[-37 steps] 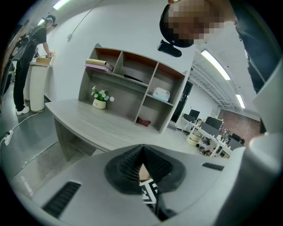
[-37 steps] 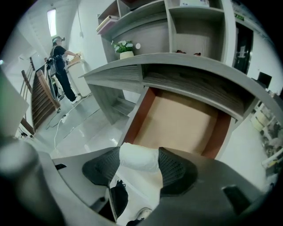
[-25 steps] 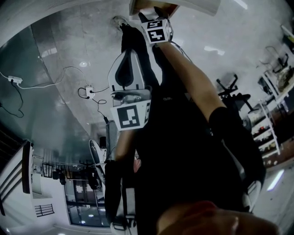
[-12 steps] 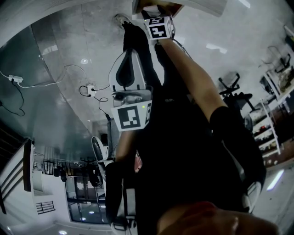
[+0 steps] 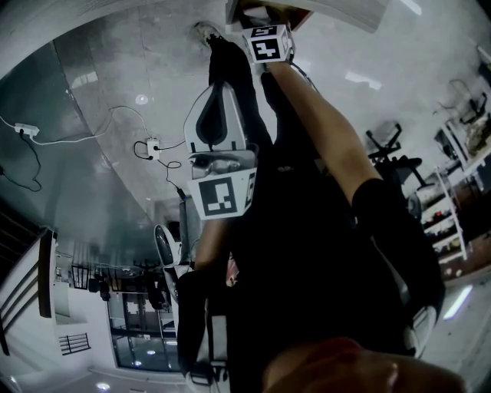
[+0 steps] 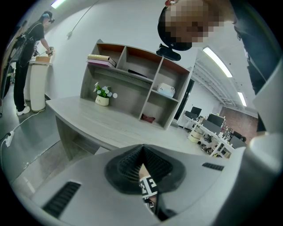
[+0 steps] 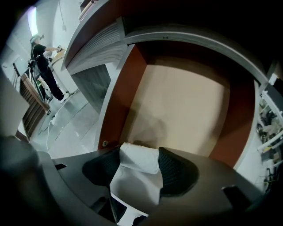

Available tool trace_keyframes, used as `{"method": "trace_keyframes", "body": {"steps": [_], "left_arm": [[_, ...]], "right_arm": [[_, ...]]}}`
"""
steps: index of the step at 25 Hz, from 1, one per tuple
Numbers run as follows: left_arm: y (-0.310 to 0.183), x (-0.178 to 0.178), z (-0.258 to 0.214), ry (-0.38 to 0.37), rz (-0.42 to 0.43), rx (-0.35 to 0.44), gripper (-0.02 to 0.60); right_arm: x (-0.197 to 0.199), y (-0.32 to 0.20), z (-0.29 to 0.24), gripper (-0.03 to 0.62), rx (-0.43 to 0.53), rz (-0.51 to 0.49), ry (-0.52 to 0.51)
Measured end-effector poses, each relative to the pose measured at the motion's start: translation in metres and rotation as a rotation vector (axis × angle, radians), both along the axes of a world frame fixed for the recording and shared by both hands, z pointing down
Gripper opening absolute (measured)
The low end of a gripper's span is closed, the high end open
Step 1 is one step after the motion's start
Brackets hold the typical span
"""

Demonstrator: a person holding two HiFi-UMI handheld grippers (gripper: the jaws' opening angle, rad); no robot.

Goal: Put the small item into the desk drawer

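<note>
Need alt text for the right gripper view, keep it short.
The right gripper has its jaws shut on a white folded item and points into an open drawer with a tan bottom and reddish-brown walls. At the far upper left, a person in dark clothes stands on a grey floor.

A white, folded small item point(image 7: 135, 163) is pinched over the beige floor of the open drawer point(image 7: 185, 110).

The head view's top edge cuts off the reddish-brown open drawer point(image 5: 330, 9); the white folded item point(image 7: 135, 176) runs off the right gripper view's bottom.
</note>
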State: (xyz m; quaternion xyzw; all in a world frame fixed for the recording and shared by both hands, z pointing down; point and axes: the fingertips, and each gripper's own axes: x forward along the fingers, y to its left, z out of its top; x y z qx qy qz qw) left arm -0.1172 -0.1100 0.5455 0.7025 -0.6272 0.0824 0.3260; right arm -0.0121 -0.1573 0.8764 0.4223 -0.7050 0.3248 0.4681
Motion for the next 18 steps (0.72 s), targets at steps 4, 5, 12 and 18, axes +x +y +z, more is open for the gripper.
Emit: {"method": "trace_keyframes", "body": {"steps": [4, 5, 12, 18], "left_arm": [[0.0009, -0.0016, 0.0025, 0.002, -0.003, -0.005, -0.002], [0.0012, -0.0017, 0.0034, 0.002, -0.004, -0.005, -0.002], [0.0004, -0.0012, 0.0060, 0.006, -0.005, -0.009, -0.002], [0.0027, -0.0007, 0.0046, 0.010, -0.007, -0.008, -0.002]], "right_arm": [[-0.0006, 0.0007, 0.0013, 0.270, 0.002, 0.003, 0.003], [-0.0002, 0.0008, 0.0021, 0.270, 0.003, 0.003, 0.005], [-0.0020, -0.0015, 0.0039, 0.270, 0.003, 0.007, 0.001], [-0.0034, 0.0010, 0.0012, 0.270, 0.000, 0.012, -0.003]]}}
